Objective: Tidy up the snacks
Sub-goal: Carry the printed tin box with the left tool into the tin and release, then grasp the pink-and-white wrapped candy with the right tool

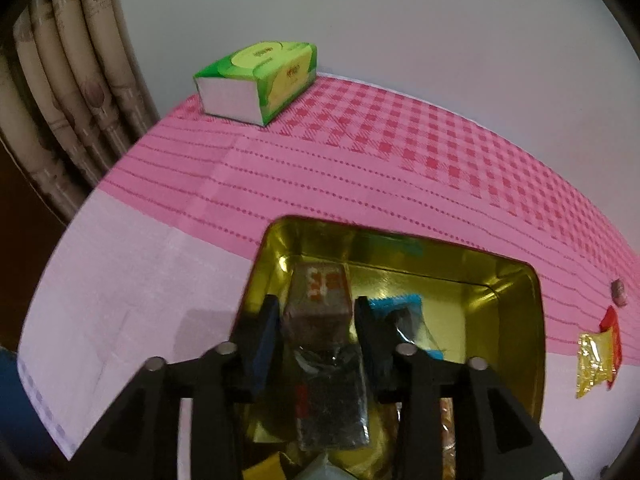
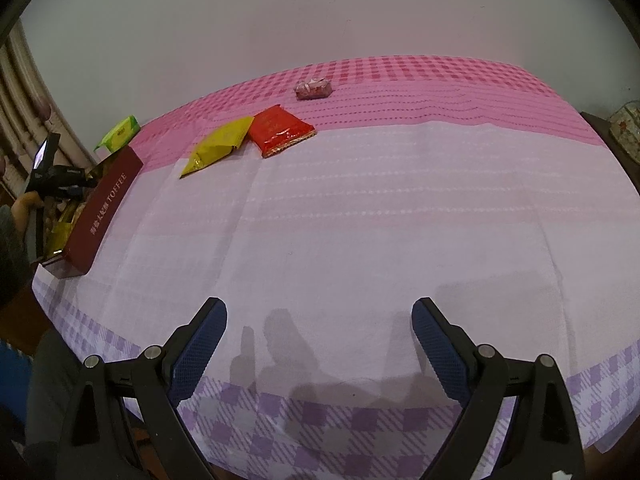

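My left gripper (image 1: 316, 312) is shut on a dark wrapped snack bar (image 1: 320, 300) with orange print and holds it over the open gold-lined tin (image 1: 516, 320). The tin holds several snacks, among them a blue packet (image 1: 400, 308). From the right wrist view the tin is a dark red TOFFEE box (image 2: 102, 212) at the far left, with the left gripper (image 2: 64, 184) above it. My right gripper (image 2: 318, 336) is open and empty above the near table edge. A yellow packet (image 2: 218, 146), a red packet (image 2: 280, 130) and a small pink sweet (image 2: 314, 89) lie on the cloth.
A green tissue box (image 1: 256, 80) stands at the back left of the pink checked tablecloth (image 2: 360, 220), also in the right wrist view (image 2: 118, 132). Curtains (image 1: 68, 80) hang at the left. A wall is behind the table. A patterned object (image 2: 626, 130) sits at the far right.
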The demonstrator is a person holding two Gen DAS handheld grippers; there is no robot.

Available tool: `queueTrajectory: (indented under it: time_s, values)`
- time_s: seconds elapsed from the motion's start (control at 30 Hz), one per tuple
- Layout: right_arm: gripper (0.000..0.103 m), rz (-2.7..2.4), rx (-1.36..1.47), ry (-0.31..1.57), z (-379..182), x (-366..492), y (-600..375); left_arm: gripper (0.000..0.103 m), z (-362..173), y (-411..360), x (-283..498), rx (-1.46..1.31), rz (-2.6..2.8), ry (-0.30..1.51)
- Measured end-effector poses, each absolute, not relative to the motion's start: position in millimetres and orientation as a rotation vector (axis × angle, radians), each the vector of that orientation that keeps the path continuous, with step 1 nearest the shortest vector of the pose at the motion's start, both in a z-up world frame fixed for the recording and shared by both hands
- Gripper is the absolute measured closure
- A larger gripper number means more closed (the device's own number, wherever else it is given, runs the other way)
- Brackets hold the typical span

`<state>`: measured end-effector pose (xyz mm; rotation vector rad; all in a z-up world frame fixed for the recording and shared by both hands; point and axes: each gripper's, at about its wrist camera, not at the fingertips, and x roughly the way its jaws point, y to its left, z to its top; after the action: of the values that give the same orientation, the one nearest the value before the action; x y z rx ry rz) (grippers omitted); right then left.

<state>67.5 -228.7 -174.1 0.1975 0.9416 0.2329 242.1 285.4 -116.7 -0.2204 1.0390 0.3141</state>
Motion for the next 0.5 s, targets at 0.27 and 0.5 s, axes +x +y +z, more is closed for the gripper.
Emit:
queueTrajectory:
  time_s: [0.27,0.5]
  values:
    - [0.01,0.254,0.119,0.9,-153,102,-222,0.042,-60,258,177,-0.137,0.212,0.816]
    - [0.007,0.215,0.037,0.819,-119,213,-205,0.04,-44,229,67,-0.187,0.121,0.726]
